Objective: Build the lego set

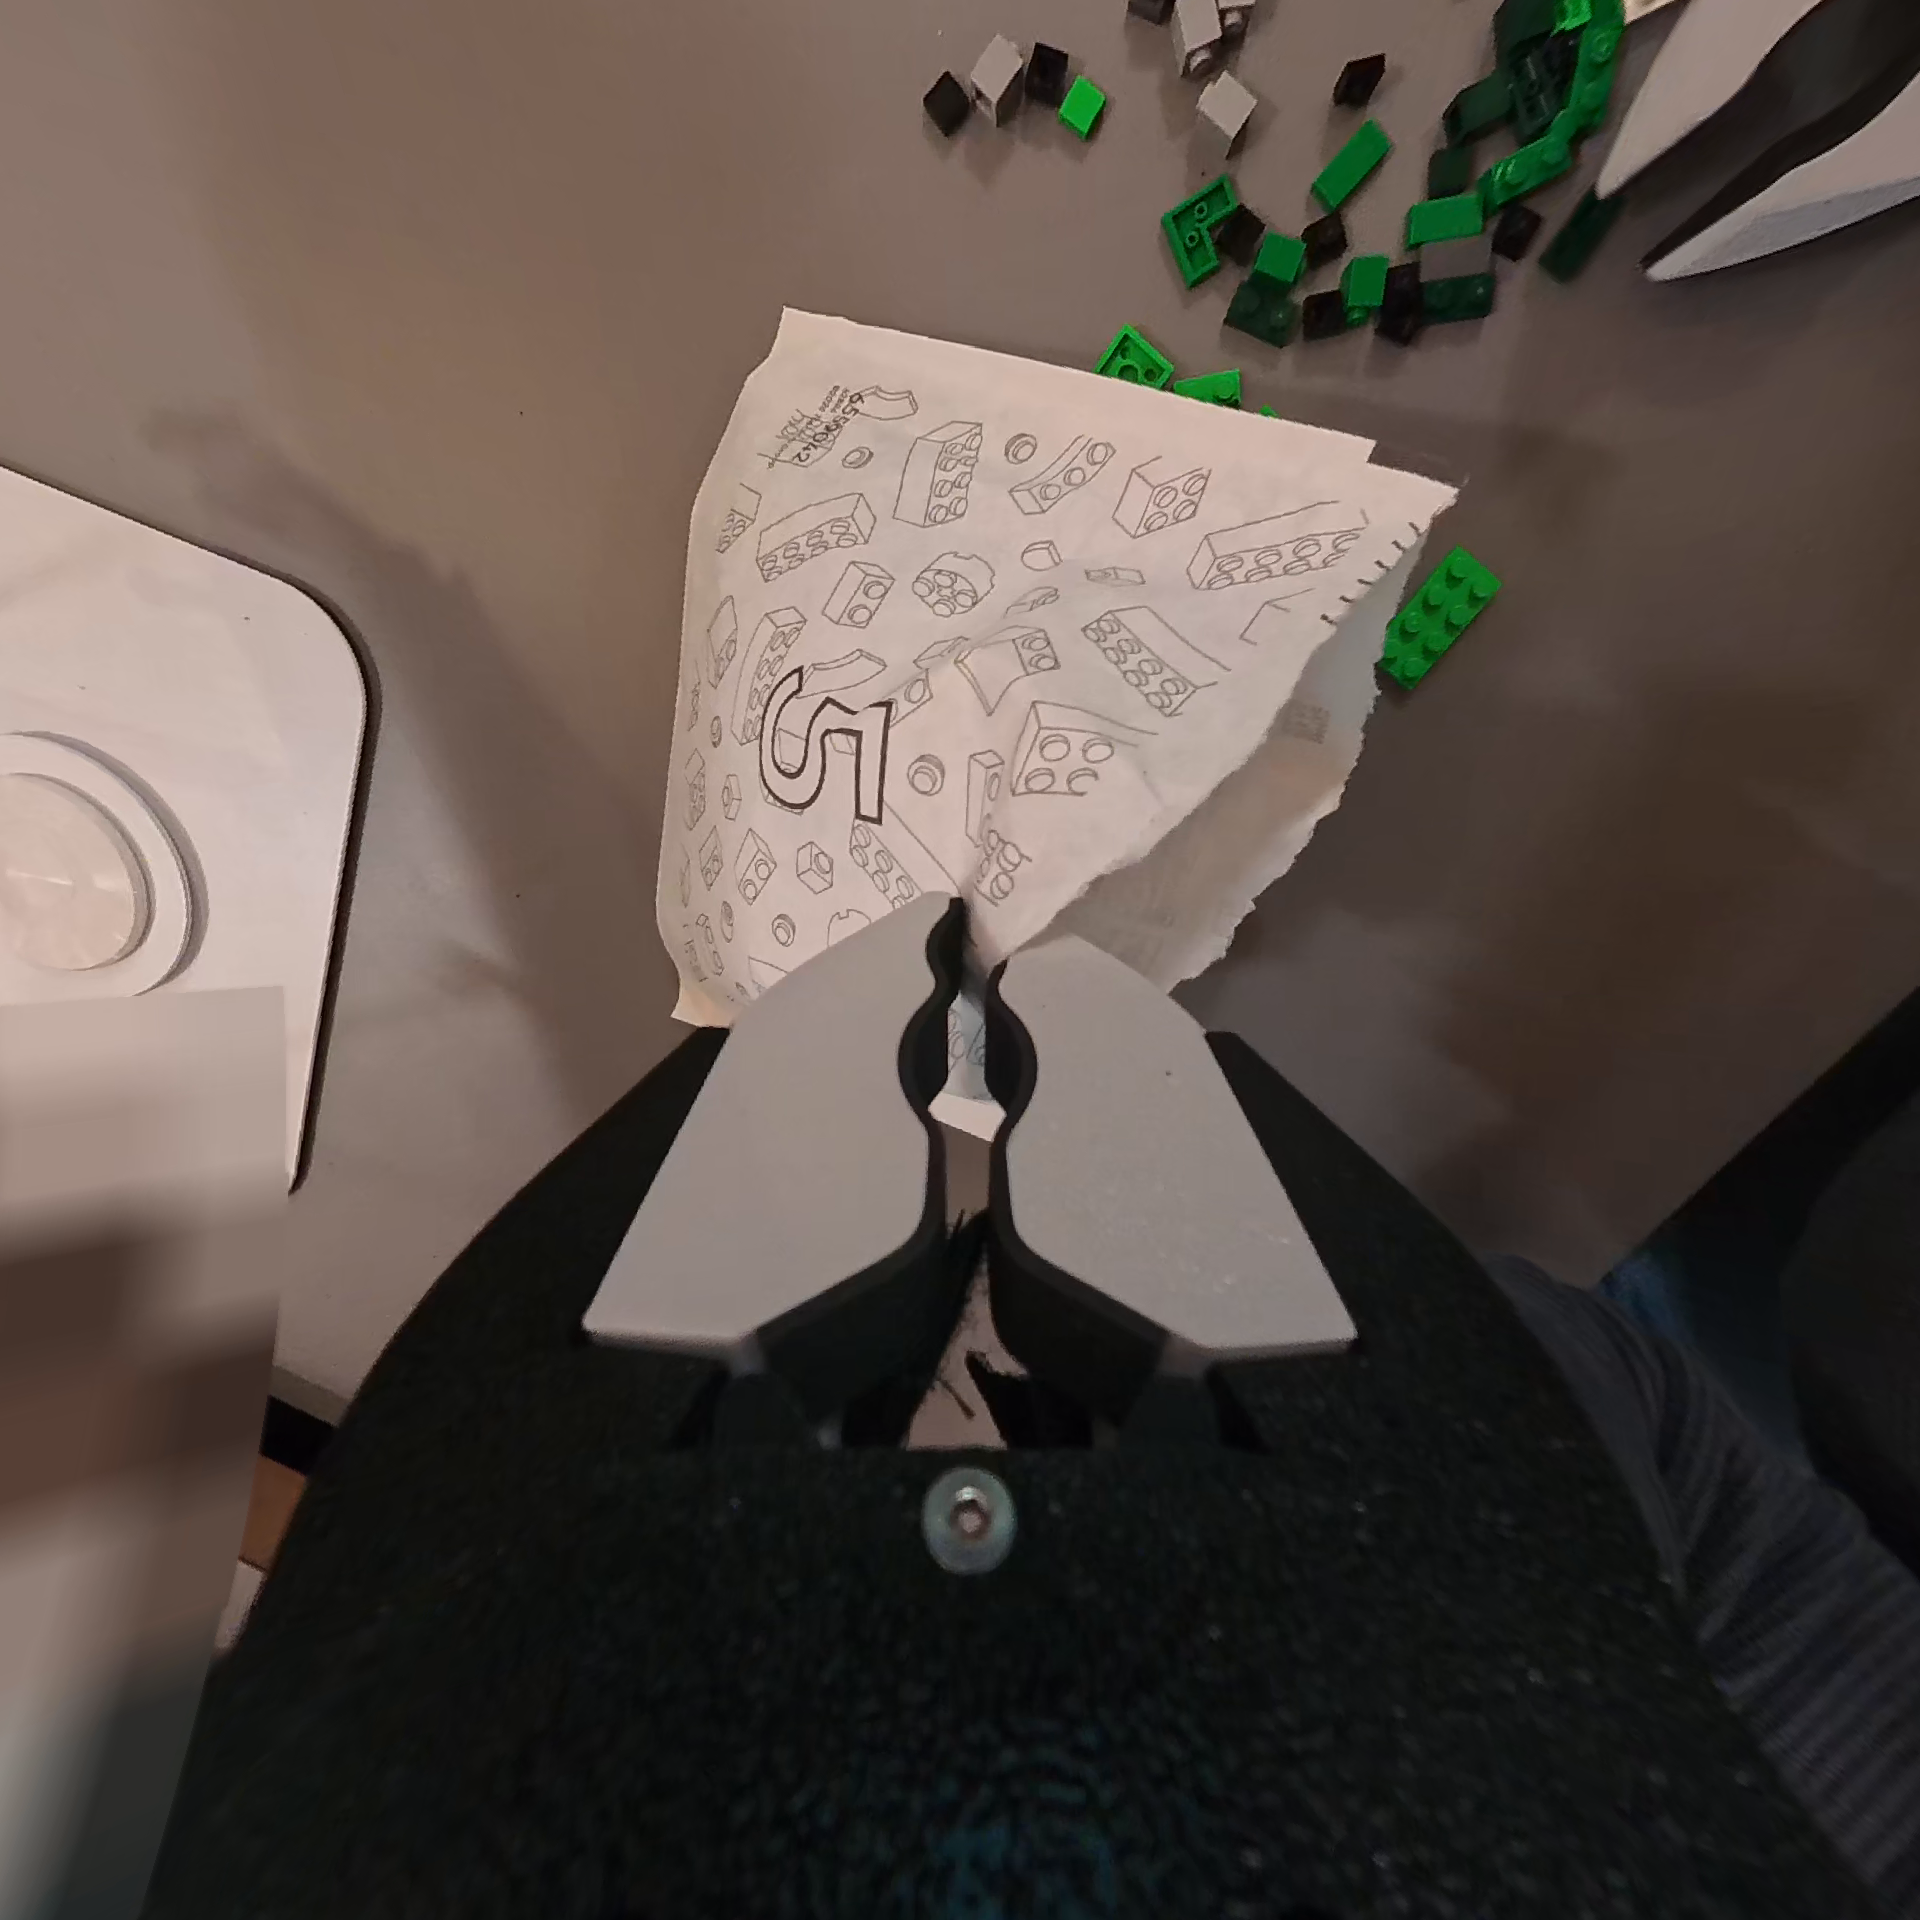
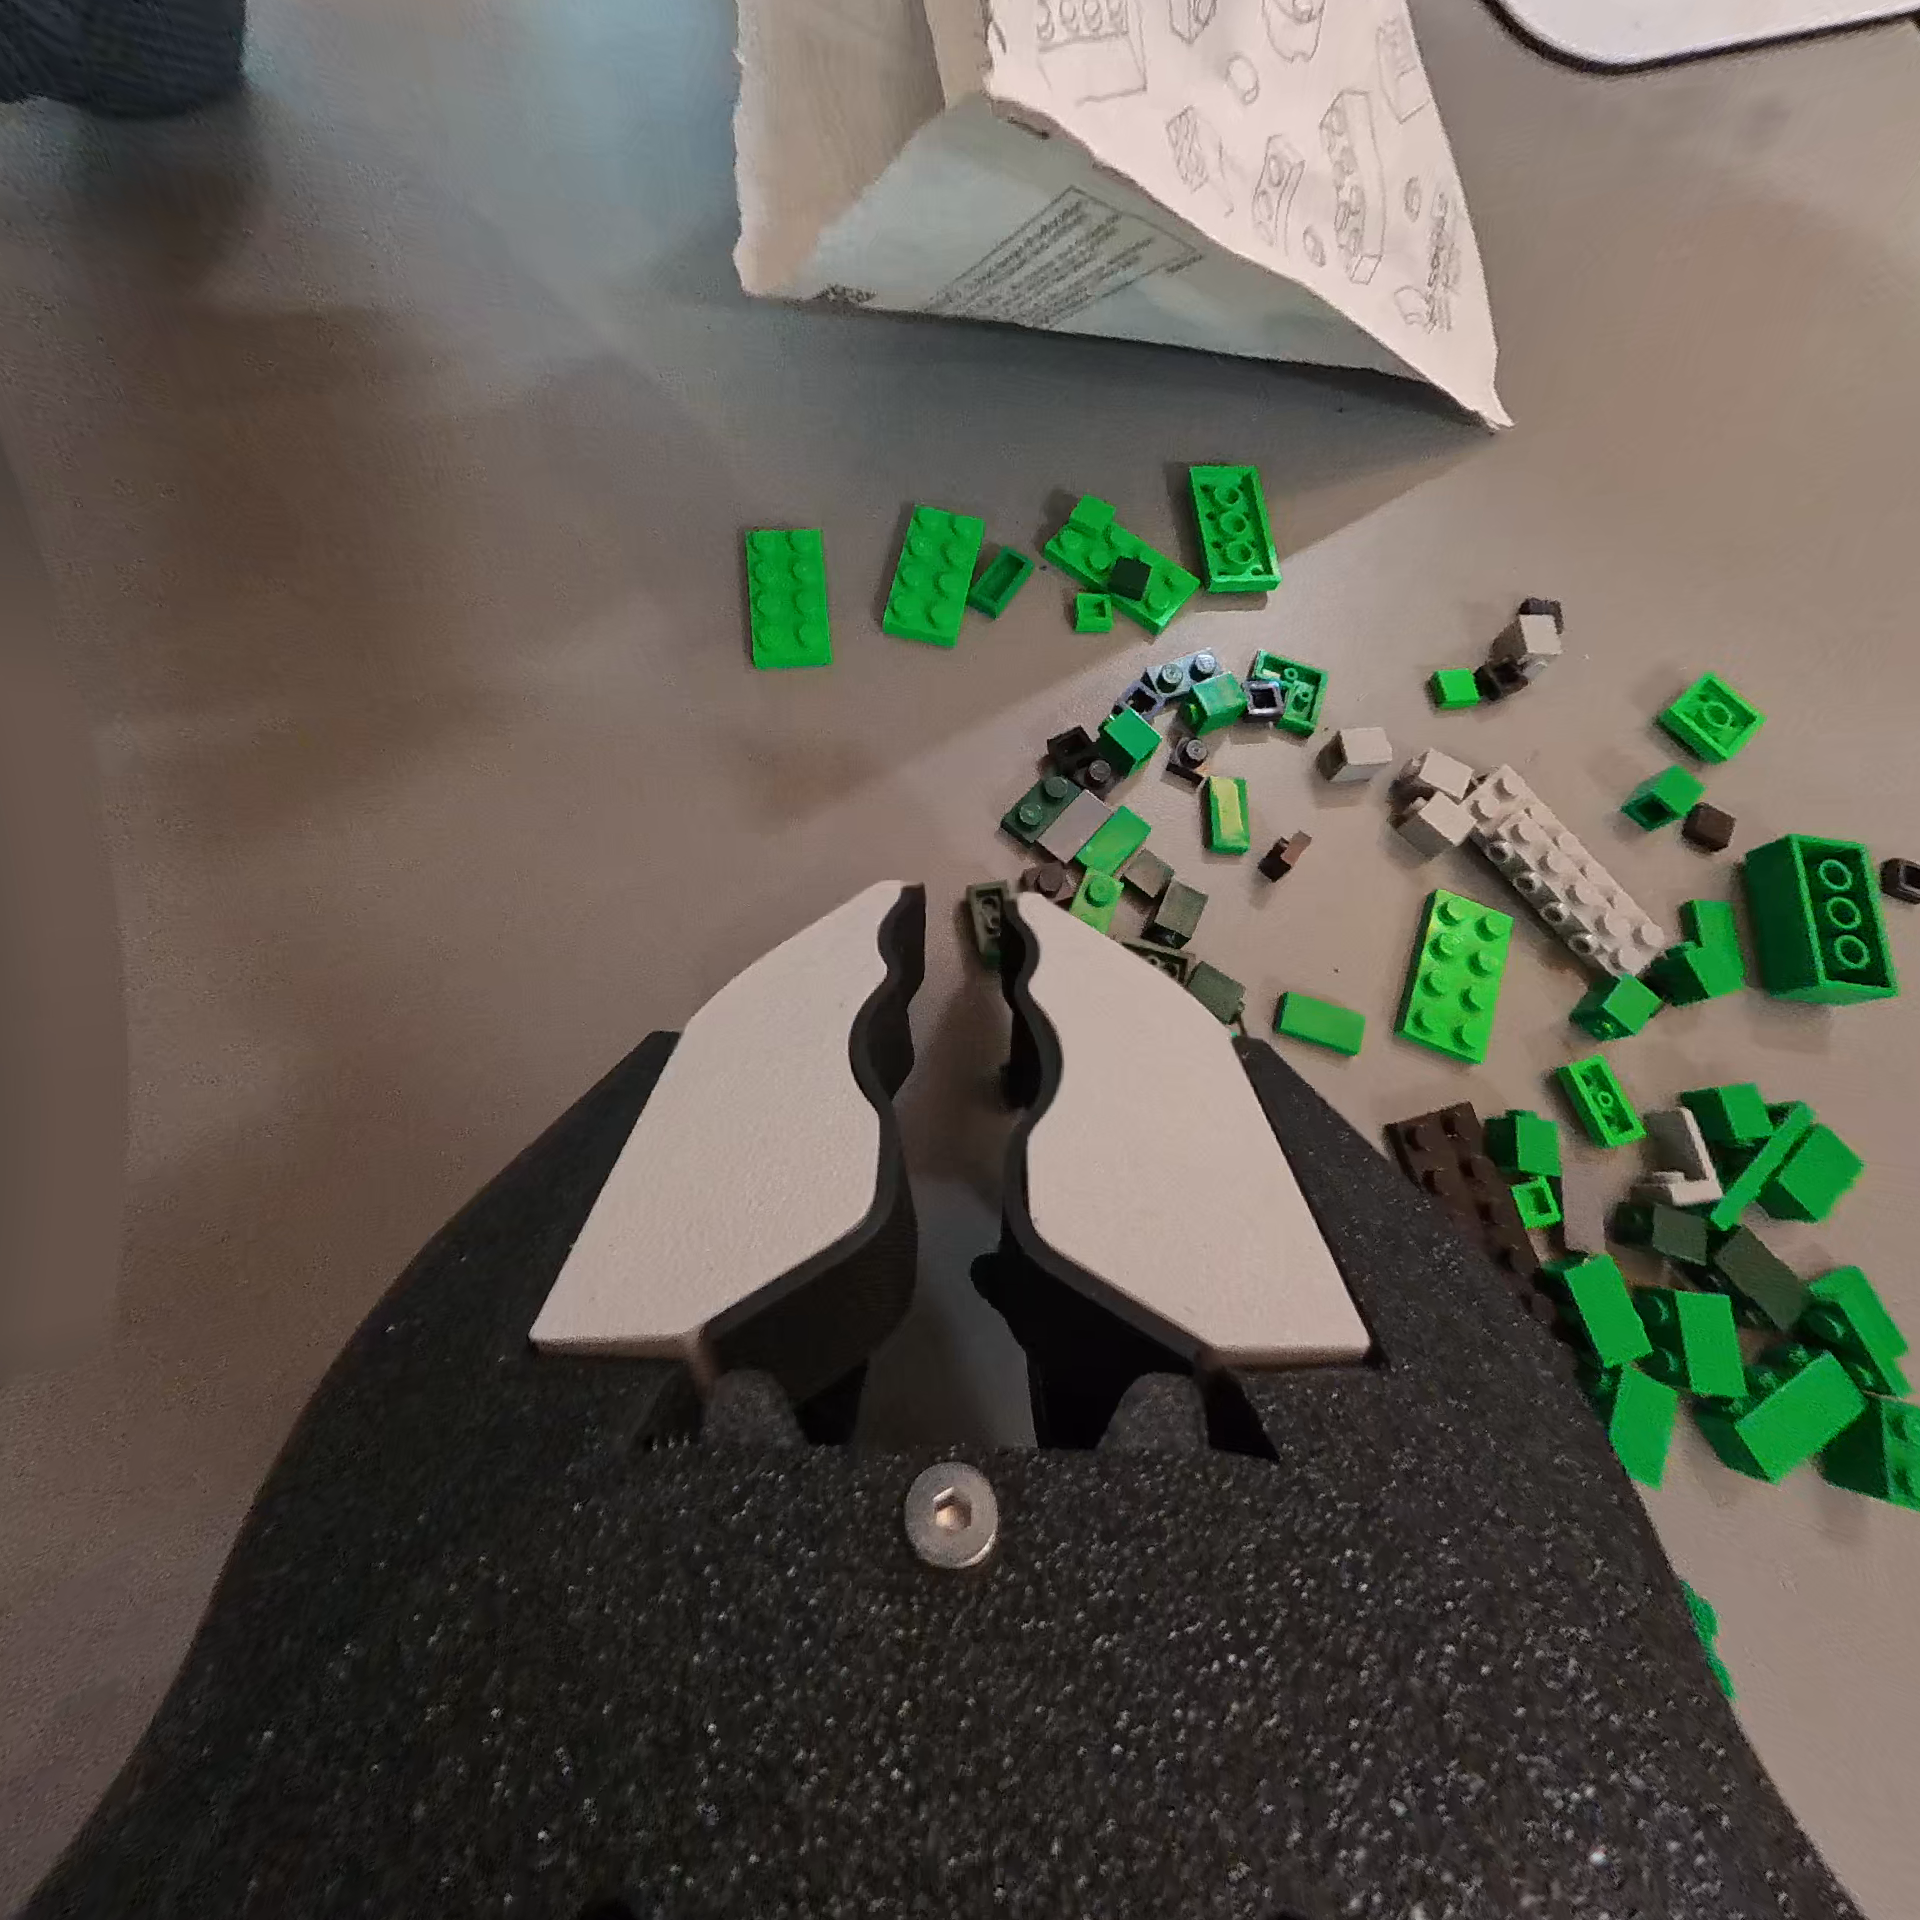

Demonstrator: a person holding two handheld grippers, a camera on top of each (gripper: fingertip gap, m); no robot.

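Note:
My left gripper [image 1: 961, 920] is shut on the torn corner of a white paper bag [image 1: 997, 644] printed with brick drawings, holding it over the grey table. The same paper bag [image 2: 1195, 177] hangs at the top of the right wrist view. My right gripper [image 2: 966, 914] is open and empty, its fingertips low over small dark green pieces at the near edge of a spread of loose bricks [image 2: 1455, 935]. These are green, dark green, grey and black. A green 2x4 plate [image 2: 787, 597] lies apart at the left. The right gripper's fingers [image 1: 1766, 156] show at the left view's top right.
A white device with a round recess [image 1: 156, 790] sits at the table's left. More loose bricks [image 1: 1351, 229] lie beyond the bag, and one green brick [image 1: 1439, 618] to its right. A dense brick pile [image 2: 1745, 1330] fills the right side. A person's dark sleeve [image 1: 1766, 1455] is at the lower right. My left tips are about 15 cm from the green 2x4 plate [image 2: 787, 597], my right tips only 7 cm. My left wrist view [image 1: 1445, 609] looks at it from another angle.

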